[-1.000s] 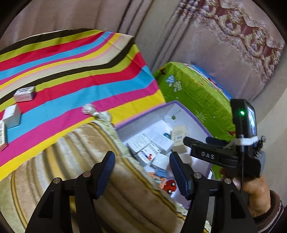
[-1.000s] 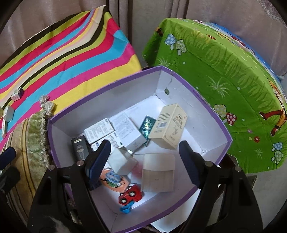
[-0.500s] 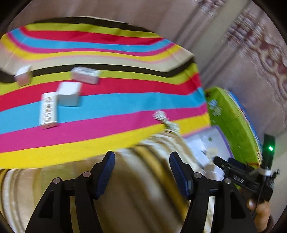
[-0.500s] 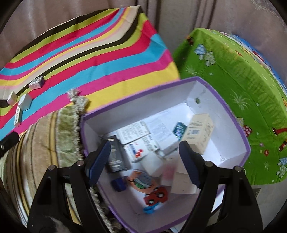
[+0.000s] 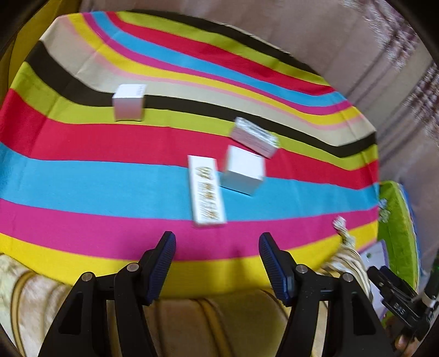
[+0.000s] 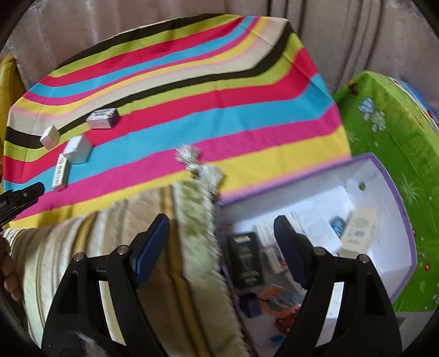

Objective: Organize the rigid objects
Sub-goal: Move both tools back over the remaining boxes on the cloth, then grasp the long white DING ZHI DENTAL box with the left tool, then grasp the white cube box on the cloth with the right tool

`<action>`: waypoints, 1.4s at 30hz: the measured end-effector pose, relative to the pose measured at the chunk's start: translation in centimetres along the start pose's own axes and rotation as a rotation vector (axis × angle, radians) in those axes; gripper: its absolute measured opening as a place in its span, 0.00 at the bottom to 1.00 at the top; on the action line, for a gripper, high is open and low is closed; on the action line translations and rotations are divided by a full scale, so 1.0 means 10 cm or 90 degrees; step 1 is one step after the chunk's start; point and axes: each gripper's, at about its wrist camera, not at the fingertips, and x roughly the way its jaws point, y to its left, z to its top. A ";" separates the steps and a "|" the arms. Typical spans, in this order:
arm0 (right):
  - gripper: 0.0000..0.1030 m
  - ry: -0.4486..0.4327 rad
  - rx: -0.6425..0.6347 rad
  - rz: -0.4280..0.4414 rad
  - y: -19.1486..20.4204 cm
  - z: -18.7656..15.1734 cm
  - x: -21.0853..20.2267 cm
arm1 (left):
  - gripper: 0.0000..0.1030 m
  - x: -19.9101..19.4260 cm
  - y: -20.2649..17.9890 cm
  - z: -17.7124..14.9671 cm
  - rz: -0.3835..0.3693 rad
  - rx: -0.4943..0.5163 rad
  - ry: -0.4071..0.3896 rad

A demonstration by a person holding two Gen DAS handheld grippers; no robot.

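Several small boxes lie on the striped cloth [image 5: 82, 175]: a long white box with gold print [image 5: 206, 191], a white cube [image 5: 242, 171], a patterned flat box [image 5: 255, 137] and a white box farther off [image 5: 128, 102]. My left gripper [image 5: 215, 247] is open and empty, just short of the long box. My right gripper [image 6: 221, 233] is open and empty, above the edge of the purple-rimmed white bin [image 6: 395, 208], which holds several boxes and a red toy car [image 6: 285, 321]. The same boxes show small in the right wrist view [image 6: 76, 148].
A beige striped cushion with a fringed edge [image 6: 197, 219] lies between the striped cloth and the bin. A green mushroom-print cover [image 6: 397, 123] stands to the right of the bin. Curtains [image 6: 164, 16] hang behind.
My left gripper has swung left from the bin to the boxes on the striped cloth. My right gripper has drifted left and back from over the bin. Both stayed open.
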 end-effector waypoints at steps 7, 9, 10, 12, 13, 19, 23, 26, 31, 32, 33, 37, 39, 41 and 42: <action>0.79 0.005 -0.046 0.051 0.38 0.19 0.17 | 0.62 0.17 0.00 0.16 0.039 0.012 0.012; 0.79 0.008 -0.062 0.059 0.49 0.24 0.22 | 0.62 0.21 -0.01 0.19 0.047 0.022 0.017; 0.79 0.009 -0.067 0.063 0.53 0.25 0.24 | 0.62 0.25 -0.04 0.21 0.056 0.031 0.020; 0.79 0.011 -0.077 0.074 0.62 0.29 0.28 | 0.62 0.30 -0.08 0.23 0.070 0.044 0.025; 0.79 0.013 -0.082 0.077 0.66 0.30 0.30 | 0.62 0.34 -0.09 0.25 0.078 0.051 0.029; 0.80 0.022 -0.127 0.082 0.91 0.36 0.38 | 0.41 0.49 -0.09 0.28 0.109 0.084 0.046; 0.80 0.024 -0.143 0.087 1.07 0.40 0.41 | 0.32 0.47 -0.01 0.32 0.098 0.084 0.039; 0.81 0.024 -0.155 0.087 1.23 0.44 0.44 | 0.32 0.42 0.14 0.33 0.095 0.059 0.028; 0.81 0.018 -0.173 0.089 1.57 0.49 0.50 | 0.32 0.28 0.47 0.32 0.103 0.002 0.003; 0.81 0.014 -0.173 0.090 1.62 0.50 0.50 | 0.32 0.26 0.51 0.32 0.103 -0.007 -0.002; 0.81 0.010 -0.170 0.090 1.69 0.52 0.51 | 0.32 0.24 0.56 0.31 0.101 -0.017 -0.007; 0.81 -0.010 -0.162 0.092 1.93 0.60 0.53 | 0.32 0.21 0.62 0.29 0.093 -0.027 -0.014; 0.84 -0.019 -0.156 0.090 2.02 0.63 0.56 | 0.32 0.22 0.60 0.31 0.089 -0.030 -0.016; 0.86 -0.021 -0.151 0.086 2.09 0.65 0.59 | 0.32 0.19 0.65 0.32 0.085 -0.038 -0.022; 0.86 -0.020 -0.150 0.079 2.14 0.66 0.62 | 0.32 0.19 0.68 0.31 0.087 -0.042 -0.026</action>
